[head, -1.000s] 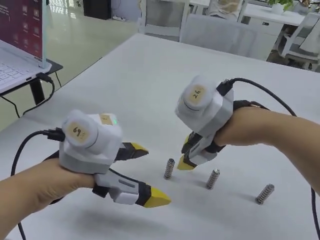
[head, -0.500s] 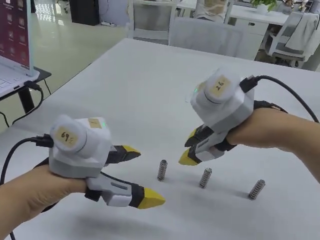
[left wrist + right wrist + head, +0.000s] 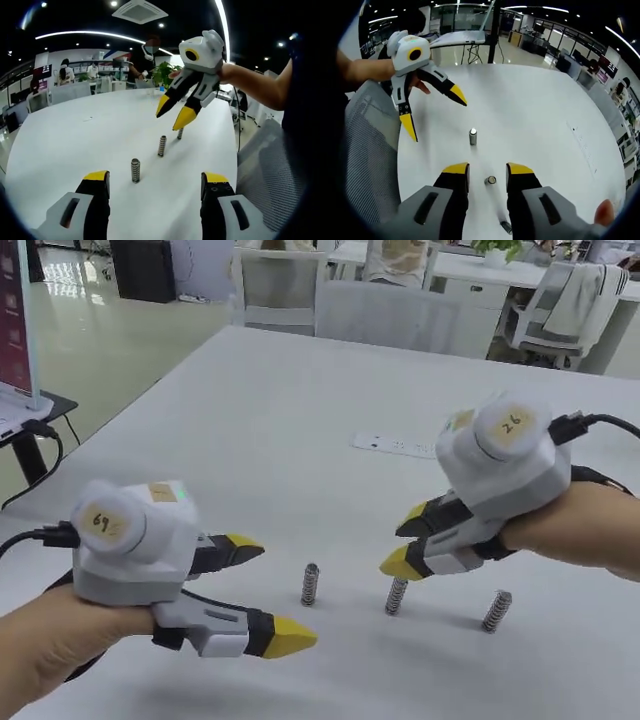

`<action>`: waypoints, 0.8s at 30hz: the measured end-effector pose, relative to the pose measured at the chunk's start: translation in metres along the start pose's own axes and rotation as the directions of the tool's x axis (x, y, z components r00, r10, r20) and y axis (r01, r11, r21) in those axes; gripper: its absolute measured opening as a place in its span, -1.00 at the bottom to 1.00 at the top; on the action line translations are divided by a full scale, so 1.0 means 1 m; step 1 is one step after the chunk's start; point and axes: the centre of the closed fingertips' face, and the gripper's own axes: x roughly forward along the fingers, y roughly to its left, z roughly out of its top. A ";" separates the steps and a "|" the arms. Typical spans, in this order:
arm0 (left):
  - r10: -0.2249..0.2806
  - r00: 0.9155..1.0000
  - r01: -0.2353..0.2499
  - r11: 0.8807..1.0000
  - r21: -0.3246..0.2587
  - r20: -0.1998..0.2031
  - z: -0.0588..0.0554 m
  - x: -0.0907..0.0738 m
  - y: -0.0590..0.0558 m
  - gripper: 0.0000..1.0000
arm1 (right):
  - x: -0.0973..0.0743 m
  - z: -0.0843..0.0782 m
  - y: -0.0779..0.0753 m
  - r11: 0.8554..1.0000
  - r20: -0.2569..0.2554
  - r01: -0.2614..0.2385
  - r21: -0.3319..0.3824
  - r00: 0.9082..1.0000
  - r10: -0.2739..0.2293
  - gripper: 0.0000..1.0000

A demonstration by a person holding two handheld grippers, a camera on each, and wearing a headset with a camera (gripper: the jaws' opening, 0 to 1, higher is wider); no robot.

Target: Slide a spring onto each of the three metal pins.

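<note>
Three small metal springs stand upright in a row on the white table: the left spring [image 3: 310, 583], the middle spring [image 3: 397, 595] and the right spring [image 3: 496, 610]. In the left gripper view they recede as the near spring [image 3: 135, 170], the middle spring [image 3: 162, 145] and the far spring [image 3: 180, 133]. My left gripper [image 3: 263, 590] is open, low, just left of the row, holding nothing. My right gripper [image 3: 405, 538] is open and hovers just above the middle spring [image 3: 491, 180], apart from it. Any pins are hidden inside the coils.
A white power strip [image 3: 395, 445] lies further back on the table [image 3: 250, 420]. A laptop on a stand [image 3: 12, 350] is off the table's left edge. Chairs and desks [image 3: 390, 310] stand beyond the far edge. A black cable [image 3: 605, 422] trails from the right gripper.
My right gripper has moved right, from beside the left spring to above the middle one. The left gripper keeps its place by the row. The head camera has shifted.
</note>
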 end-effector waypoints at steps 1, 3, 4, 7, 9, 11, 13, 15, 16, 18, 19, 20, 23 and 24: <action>0.000 1.000 0.000 1.000 0.000 -0.001 0.000 0.000 0.000 0.41 | -0.002 -0.001 0.000 1.000 0.007 0.004 0.004 1.000 -0.004 -0.44; -0.001 1.000 0.001 1.000 0.000 -0.002 -0.001 0.000 0.000 0.41 | -0.006 -0.002 0.000 1.000 0.026 0.012 0.019 1.000 -0.012 -0.42; -0.001 1.000 0.001 1.000 -0.001 -0.001 0.000 0.000 0.000 0.41 | -0.009 -0.003 0.000 1.000 0.037 0.017 0.025 0.999 -0.018 -0.41; 0.002 1.000 -0.002 1.000 -0.004 0.004 0.001 -0.001 0.000 0.41 | -0.013 -0.004 -0.002 0.999 0.061 0.029 0.036 0.998 -0.031 -0.39; 0.004 1.000 -0.004 1.000 -0.006 0.005 0.001 -0.001 0.001 0.41 | -0.016 -0.005 -0.003 0.998 0.083 0.034 0.051 0.996 -0.038 -0.37; 0.006 1.000 -0.006 1.000 -0.007 0.005 0.001 -0.001 0.001 0.41 | -0.020 -0.007 -0.003 0.997 0.105 0.048 0.063 0.993 -0.055 -0.33; 0.007 1.000 -0.007 1.000 -0.009 0.005 0.001 -0.001 0.001 0.41 | -0.024 -0.007 -0.003 0.996 0.128 0.057 0.073 0.990 -0.066 -0.32; 0.007 1.000 -0.007 1.000 -0.009 0.005 0.001 -0.001 0.002 0.41 | -0.028 -0.008 -0.002 0.995 0.146 0.059 0.080 0.987 -0.070 -0.30; 0.008 1.000 -0.007 1.000 -0.010 0.005 0.001 -0.001 0.002 0.41 | -0.029 -0.009 -0.001 0.995 0.150 0.057 0.085 0.986 -0.069 -0.29; 0.006 1.000 -0.006 1.000 -0.010 0.004 0.000 -0.001 0.001 0.41 | -0.033 -0.012 -0.001 0.994 0.163 0.067 0.086 0.983 -0.080 -0.28; 0.006 1.000 -0.006 1.000 -0.010 0.004 0.000 -0.001 0.001 0.41 | -0.035 -0.014 -0.001 0.993 0.171 0.069 0.093 0.982 -0.084 -0.27; 0.005 1.000 -0.005 1.000 -0.009 0.005 0.000 0.000 0.001 0.41 | -0.037 -0.014 -0.001 0.993 0.178 0.073 0.096 0.980 -0.089 -0.26; 0.001 1.000 -0.001 1.000 -0.010 0.008 0.001 0.000 0.001 0.42 | -0.042 -0.017 -0.001 0.991 0.204 0.089 0.099 0.973 -0.108 -0.24; -0.001 1.000 0.001 1.000 -0.010 0.012 0.002 0.000 0.000 0.42 | -0.044 -0.018 -0.002 0.990 0.213 0.096 0.103 0.970 -0.116 -0.23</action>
